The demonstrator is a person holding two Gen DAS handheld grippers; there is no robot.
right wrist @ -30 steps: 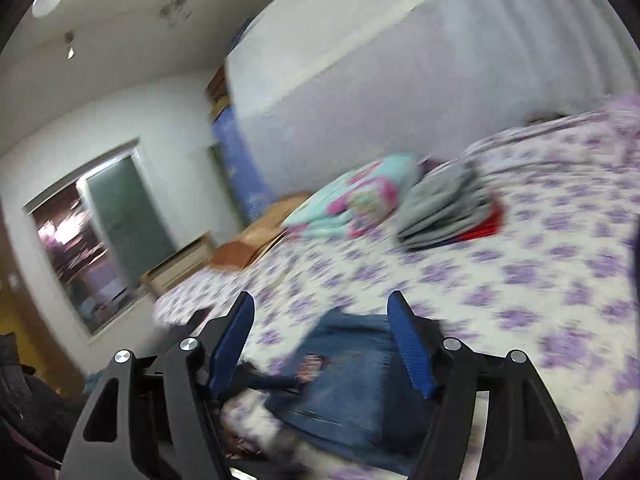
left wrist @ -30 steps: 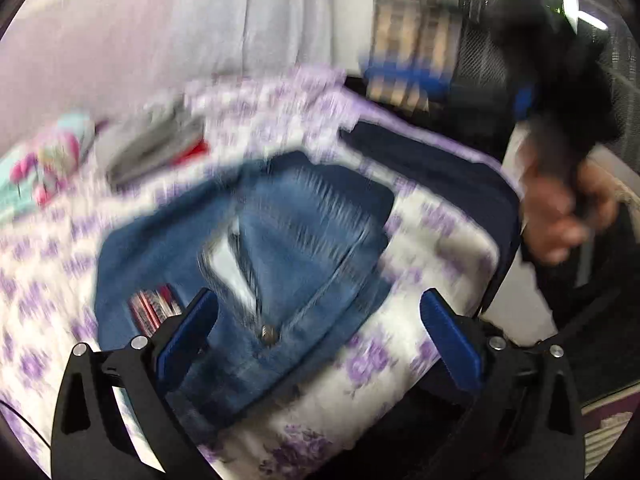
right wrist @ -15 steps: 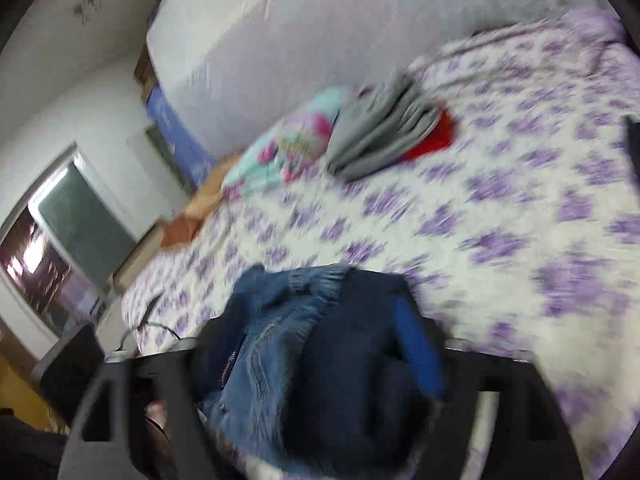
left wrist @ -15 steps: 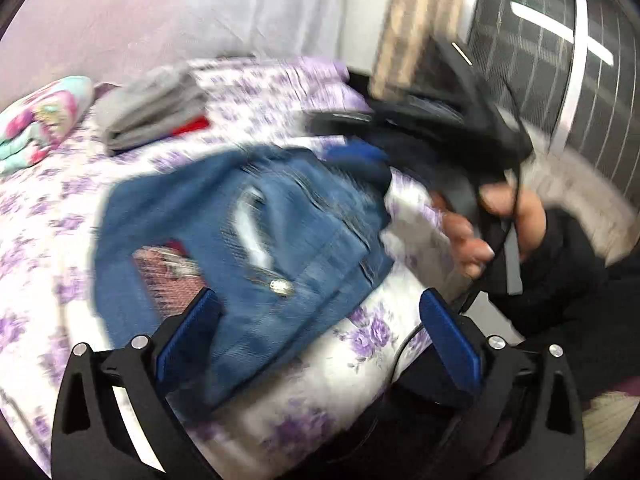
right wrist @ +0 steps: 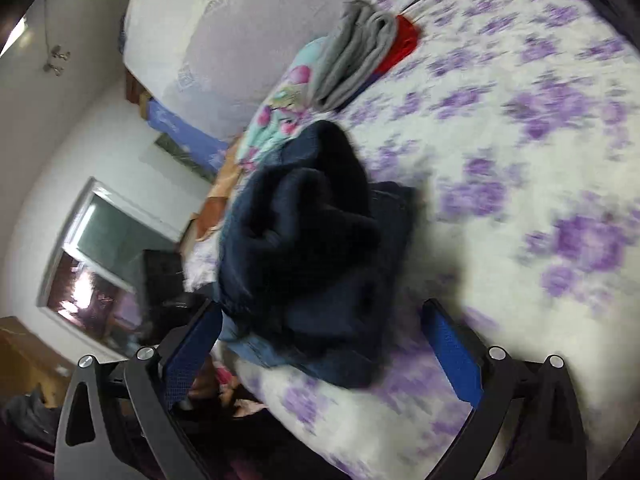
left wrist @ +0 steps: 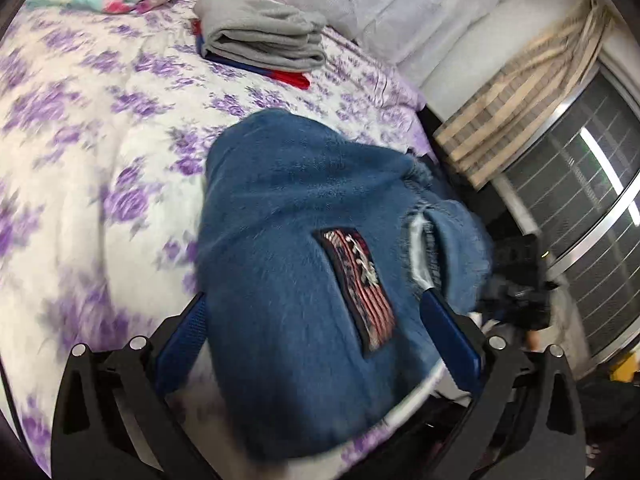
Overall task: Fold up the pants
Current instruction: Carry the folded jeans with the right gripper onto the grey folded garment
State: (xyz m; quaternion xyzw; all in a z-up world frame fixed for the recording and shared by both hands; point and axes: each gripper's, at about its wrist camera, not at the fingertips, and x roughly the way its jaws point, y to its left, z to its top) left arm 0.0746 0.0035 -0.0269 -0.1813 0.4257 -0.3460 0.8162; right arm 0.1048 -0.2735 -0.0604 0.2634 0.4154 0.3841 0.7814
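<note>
We are watching folded denim pants (left wrist: 304, 248) lying at the bed's (left wrist: 80, 168) near edge, the left gripper (left wrist: 316, 340) and right gripper (right wrist: 320, 344) both gaping wide, the right's jaws having just been opening.

Home bedroom: floral-quilted bed (left wrist: 80, 152), folded clothes (left wrist: 260, 36), curtained window (left wrist: 520, 108).

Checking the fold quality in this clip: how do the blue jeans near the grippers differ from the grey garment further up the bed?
The blue jeans lie in a loose, rumpled bundle at the bed's edge; the grey garment is folded flat and neat. The jeans rest straight on the floral bedspread; the grey garment tops a stack with red fabric under it. The jeans bear a striped patch; the grey one is plain. Both lie on the bedspread.
</note>
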